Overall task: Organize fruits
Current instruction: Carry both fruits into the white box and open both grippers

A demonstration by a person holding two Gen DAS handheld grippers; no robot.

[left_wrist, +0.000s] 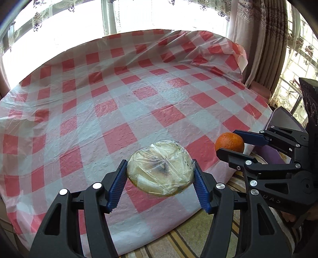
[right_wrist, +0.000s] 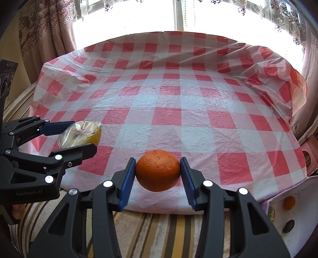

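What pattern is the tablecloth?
Red and white checks on the tablecloth; clearest in the right wrist view.

A red-and-white checked plastic cloth (left_wrist: 123, 95) covers the bench. Bright windows (right_wrist: 178, 13) with patterned curtains (right_wrist: 45, 25) fill the top of frame; a striped rug (right_wrist: 159, 234) lies below.

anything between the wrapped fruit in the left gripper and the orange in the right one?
Nothing sits between them. In the left wrist view only checked tablecloth shows between the wrapped fruit and the orange; the right wrist view agrees.
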